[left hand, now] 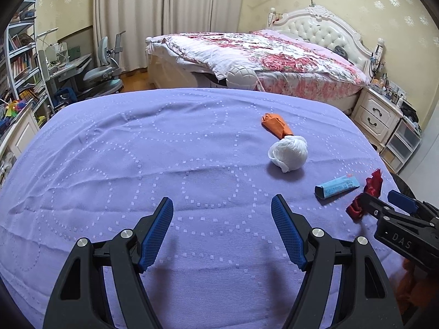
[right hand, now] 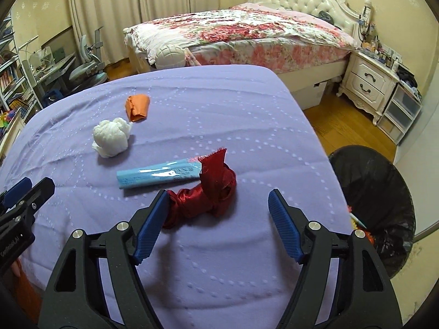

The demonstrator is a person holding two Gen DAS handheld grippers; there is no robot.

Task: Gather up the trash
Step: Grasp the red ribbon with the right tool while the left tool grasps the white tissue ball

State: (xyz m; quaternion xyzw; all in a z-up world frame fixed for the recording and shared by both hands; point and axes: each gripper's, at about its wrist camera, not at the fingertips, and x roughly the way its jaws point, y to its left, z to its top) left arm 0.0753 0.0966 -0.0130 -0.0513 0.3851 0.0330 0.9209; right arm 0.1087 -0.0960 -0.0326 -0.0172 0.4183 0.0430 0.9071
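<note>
Left tongs [left hand: 222, 205]: standing spread apart over a bare stretch of the lavender cover [left hand: 137, 150], nothing between the blue pads [left hand: 157, 230].

Right tongs [right hand: 218, 200]: also spread wide, gripping nothing. Their left pad [right hand: 151, 230] is sitting right at one end of the red satin scrap [right hand: 205, 194], touching it or nearly so; the other pad is standing clear of it.

Red satin scrap: crumpled and twisted, lying on the cover near its right edge, one frayed end sticking upward.

Light blue wrapper [right hand: 159, 175]: flattened tube shape, lying just behind the red scrap, its far end tucked against the scrap's raised end.

White crumpled wad [right hand: 111, 137]: ball-shaped, resting further back, to the left in the right wrist view.

Orange scrap [right hand: 137, 107]: lying just beyond the white wad, almost touching it.

Black-lined bin [right hand: 378, 205]: standing on the wooden floor beside the cover's right edge, a few colourful bits showing inside near its rim.

Background: bed with floral quilt [left hand: 260, 52] and white tufted headboard, white nightstand [left hand: 376, 112], cream curtains, desk with grey chair [left hand: 104, 68], bookshelves at far left.
</note>
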